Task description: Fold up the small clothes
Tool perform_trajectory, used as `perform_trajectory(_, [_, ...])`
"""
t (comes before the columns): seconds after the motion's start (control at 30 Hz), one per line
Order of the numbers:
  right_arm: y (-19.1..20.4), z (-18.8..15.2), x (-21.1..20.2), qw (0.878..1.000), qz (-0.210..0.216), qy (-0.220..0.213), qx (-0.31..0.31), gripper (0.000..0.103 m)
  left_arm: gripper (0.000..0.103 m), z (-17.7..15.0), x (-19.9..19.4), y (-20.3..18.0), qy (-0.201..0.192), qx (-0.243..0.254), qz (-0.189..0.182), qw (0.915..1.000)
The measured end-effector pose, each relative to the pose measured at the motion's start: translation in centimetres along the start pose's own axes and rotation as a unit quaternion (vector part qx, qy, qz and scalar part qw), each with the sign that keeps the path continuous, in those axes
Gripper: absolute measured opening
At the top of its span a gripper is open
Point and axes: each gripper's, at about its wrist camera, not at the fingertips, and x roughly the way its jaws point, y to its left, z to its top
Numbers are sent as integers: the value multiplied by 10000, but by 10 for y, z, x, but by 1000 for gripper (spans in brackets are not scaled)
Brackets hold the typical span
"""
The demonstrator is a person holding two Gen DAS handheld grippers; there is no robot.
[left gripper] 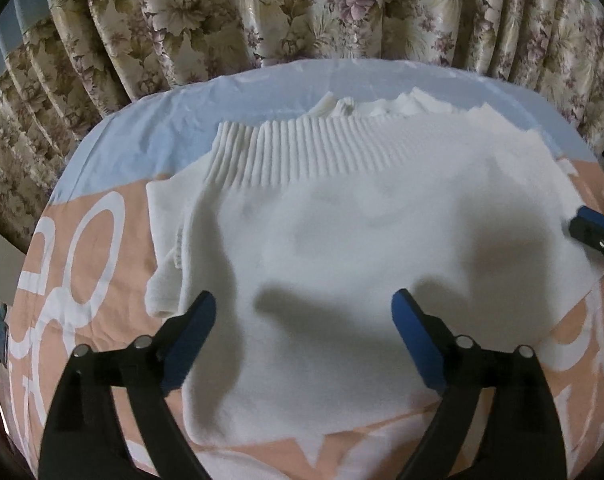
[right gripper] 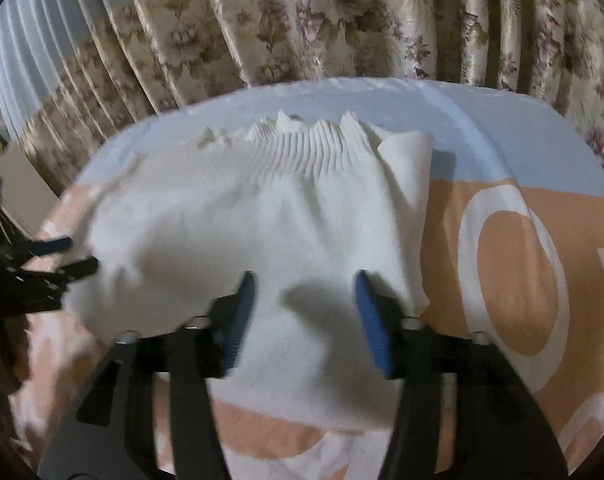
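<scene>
We see a white knitted garment (left gripper: 342,240) lying spread on a cloth-covered worktop (left gripper: 114,152), its ribbed band (left gripper: 302,148) toward the far side and a folded-in sleeve (left gripper: 170,248) along its left edge. The cover is pale blue at the back and peach with large white shapes nearer us. There are no containers here.

Our left hand-held gripper (left gripper: 302,320) hangs over the near part of the garment with its blue pads wide apart and nothing between them but the fabric below; it grips nothing. Our right hand-held gripper (right gripper: 304,304) stands partly open over the garment's near right corner, pads clear of the cloth as far as we can tell, though that view is blurred.

Bare cover lies to the left and right of the garment and in a strip behind it. A flowered curtain (left gripper: 262,12) hangs close along the far edge of the worktop.
</scene>
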Motion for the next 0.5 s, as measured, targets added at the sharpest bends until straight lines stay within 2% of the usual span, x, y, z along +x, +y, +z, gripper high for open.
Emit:
perform_trajectory(0.03, [-1,2,-5,10000,41,-47,67,73,93,2,-2,-3,8,-27,-17,10000])
perform_trajectory(0.1, [-5,5,-18,9996,155,-139,193,77,94,8,-5,-10,36,-48,-107,9999])
perform_trajectory(0.13, [-7,6,-23,9993,195,-184,250,83,96,9,-6,-15,46,-52,-140,9999])
perform_trajectory(0.3, [-28,8,-31,9972,182,-341,640,100,97,17,-2,-40,128,12,-295,9995])
perform_trajectory(0.43, [-58,3,-18,9898,368,-102,1375,100,98,20,5,-56,160,160,-277,9994])
perform_trajectory(0.5, [-66,0,-10,9870,483,4,1532,100,98,21,10,-62,199,187,-282,9992])
